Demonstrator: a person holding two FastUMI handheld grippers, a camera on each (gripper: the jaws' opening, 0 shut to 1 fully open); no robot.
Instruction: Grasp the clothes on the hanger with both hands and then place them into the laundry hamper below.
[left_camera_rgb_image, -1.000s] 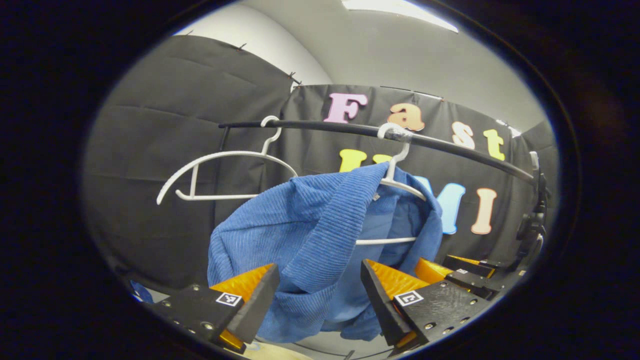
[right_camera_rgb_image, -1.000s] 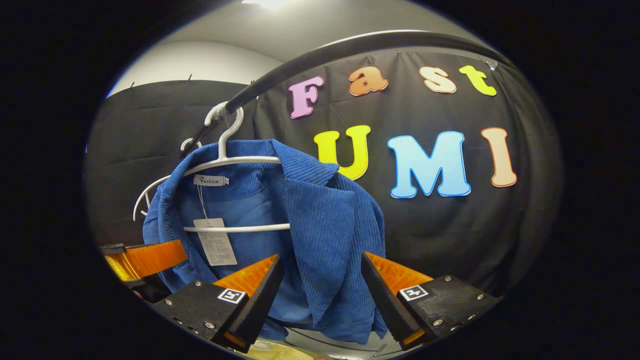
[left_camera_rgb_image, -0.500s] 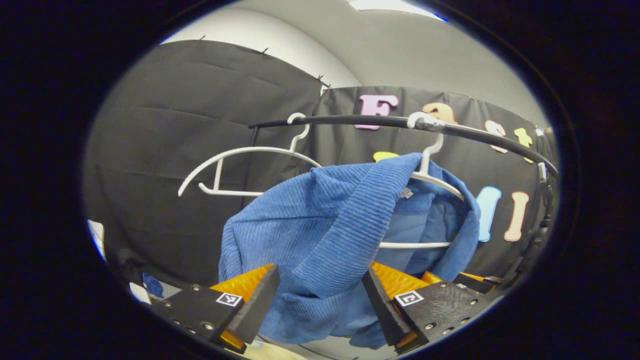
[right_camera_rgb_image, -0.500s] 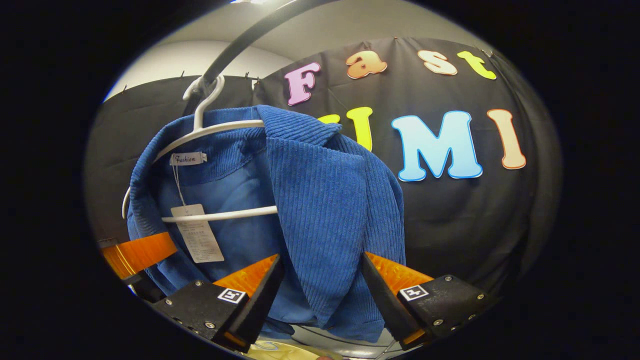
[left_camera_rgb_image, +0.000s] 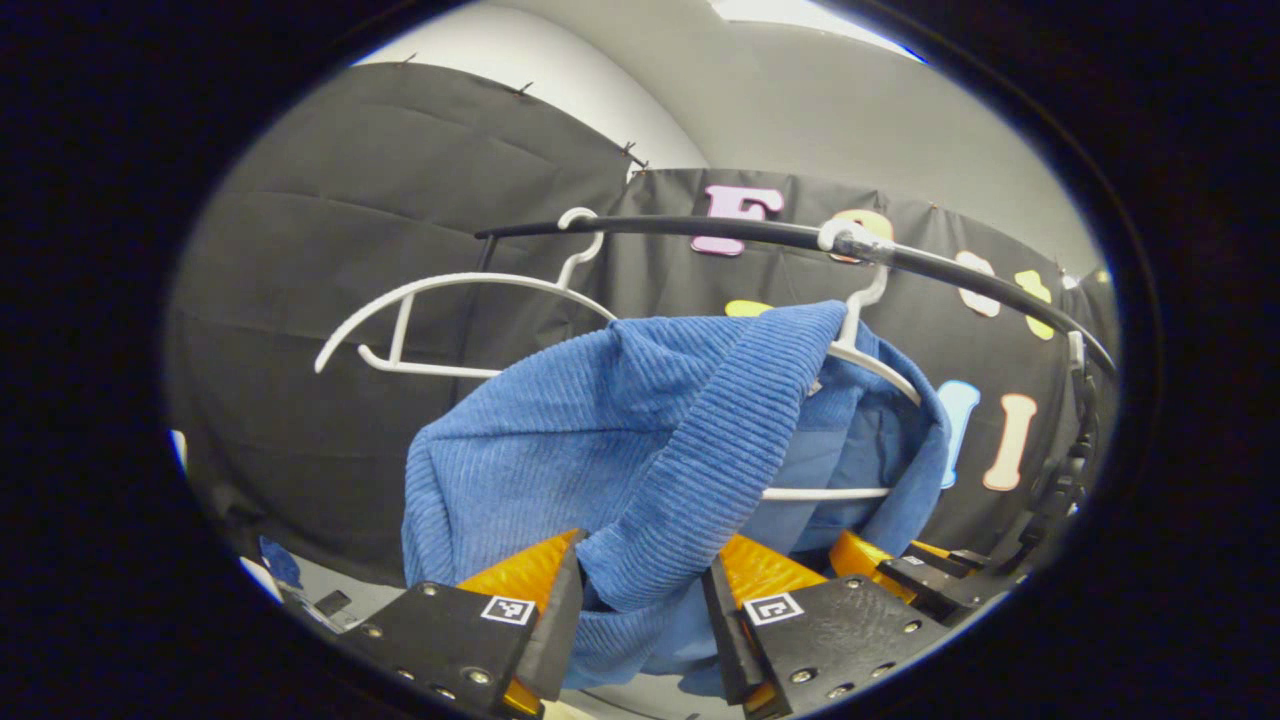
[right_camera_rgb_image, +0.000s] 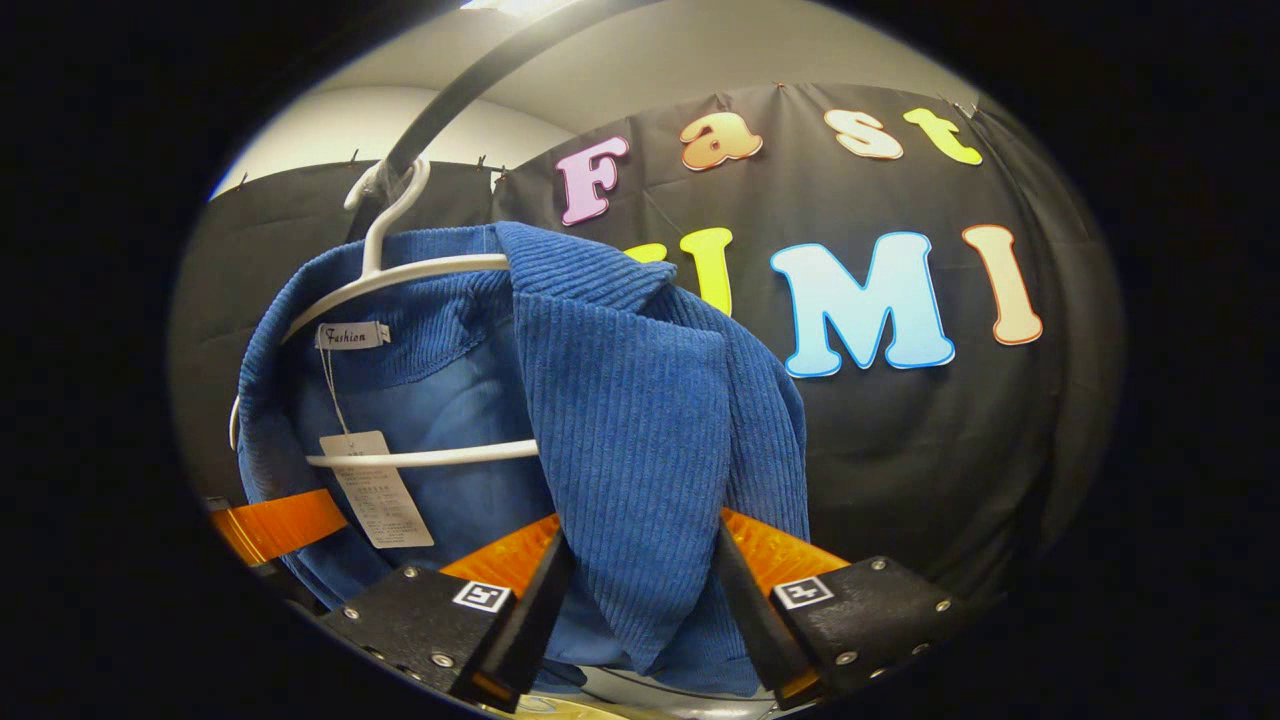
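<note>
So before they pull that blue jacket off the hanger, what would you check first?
1. Left gripper fingers around a jacket fold: ok, though firm pinch: cannot tell.
2. Right gripper fingers around the jacket's front edge: ok; pinch: cannot tell.
3. Jacket on its white hanger: ok.
4. Hanger hooked on the black rail: ok.
5. Empty hanger apart from the jacket: ok.
6. Hamper below: cannot tell.

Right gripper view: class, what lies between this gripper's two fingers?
The front edge of the blue corduroy jacket hangs between the right gripper fingers.
</note>
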